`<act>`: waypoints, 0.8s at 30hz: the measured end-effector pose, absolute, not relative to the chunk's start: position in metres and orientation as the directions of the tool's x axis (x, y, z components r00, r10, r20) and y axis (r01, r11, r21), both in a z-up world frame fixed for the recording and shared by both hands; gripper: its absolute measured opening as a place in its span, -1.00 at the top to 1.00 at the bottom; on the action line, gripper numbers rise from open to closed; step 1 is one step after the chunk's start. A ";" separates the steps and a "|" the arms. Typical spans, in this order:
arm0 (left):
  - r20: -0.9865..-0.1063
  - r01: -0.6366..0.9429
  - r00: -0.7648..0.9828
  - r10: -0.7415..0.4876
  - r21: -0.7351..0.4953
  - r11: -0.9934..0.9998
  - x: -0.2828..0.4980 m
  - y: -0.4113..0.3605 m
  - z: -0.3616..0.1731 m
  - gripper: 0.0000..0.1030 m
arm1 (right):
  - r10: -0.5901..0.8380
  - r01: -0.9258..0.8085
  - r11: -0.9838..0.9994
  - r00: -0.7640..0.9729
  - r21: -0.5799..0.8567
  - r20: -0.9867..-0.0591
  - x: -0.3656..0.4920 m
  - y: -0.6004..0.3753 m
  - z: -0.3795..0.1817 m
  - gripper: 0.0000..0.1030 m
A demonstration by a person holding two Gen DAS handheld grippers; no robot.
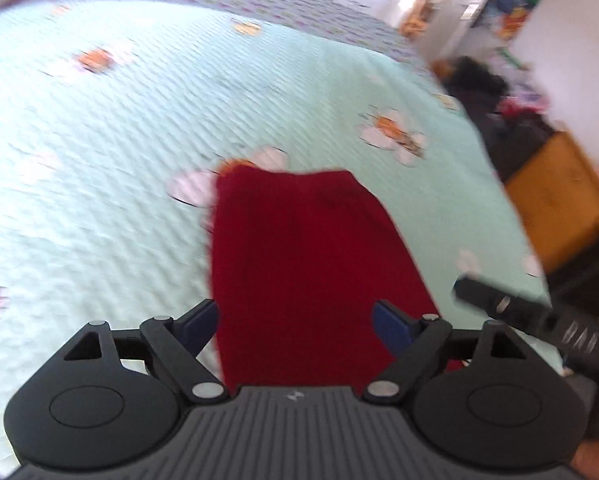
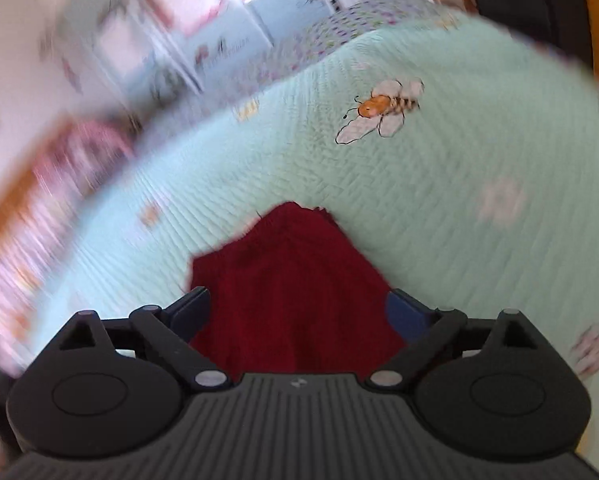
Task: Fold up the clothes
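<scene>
Dark red knitted garment (image 1: 299, 264) is shown lying on a mint-green quilted bedspread (image 1: 119, 160), folded into a narrow, roughly rectangular packet whose near end passes beneath both tools. In the left wrist view, the left gripper (image 1: 299, 326) is held above this near end with its blue-padded fingers (image 1: 201, 320) spread to either side of the cloth; nothing is pinched, and whether the pads touch the fabric cannot be told. The spread stance is judged to suit either a fresh grasp of the near edge or a release just made. At the lower right of the same view, a black finger of the other tool is seen just beside the garment's right margin.

In the right wrist view, the right gripper (image 2: 303, 314) is likewise held over the red garment (image 2: 291, 300), fingers spread wide and straddling the cloth, with no fabric clamped. Both tools being placed at the same end is judged to allow one edge to be lifted evenly at two points, so that the fold stays square.

Farther off, the garment's far edge is seen uneven, with a small corner raised. Beyond it, an embroidered orange bee motif (image 2: 381, 110) marks the bedspread. An orange-brown wooden cabinet (image 1: 563, 200) stands beside the bed; the room behind is blurred.
</scene>
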State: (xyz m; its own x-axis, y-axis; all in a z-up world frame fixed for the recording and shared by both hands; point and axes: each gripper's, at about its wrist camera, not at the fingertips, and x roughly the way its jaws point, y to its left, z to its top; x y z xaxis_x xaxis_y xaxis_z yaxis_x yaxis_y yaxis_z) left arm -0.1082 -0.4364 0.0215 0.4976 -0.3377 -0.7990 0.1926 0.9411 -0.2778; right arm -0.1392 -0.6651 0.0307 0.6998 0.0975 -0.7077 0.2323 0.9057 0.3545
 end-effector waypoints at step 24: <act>-0.967 -0.011 0.222 -0.123 -0.129 0.992 -0.142 -0.434 0.002 -0.69 | -0.021 -0.005 1.000 0.362 -0.025 -0.932 -0.134 -0.607 0.058 -0.81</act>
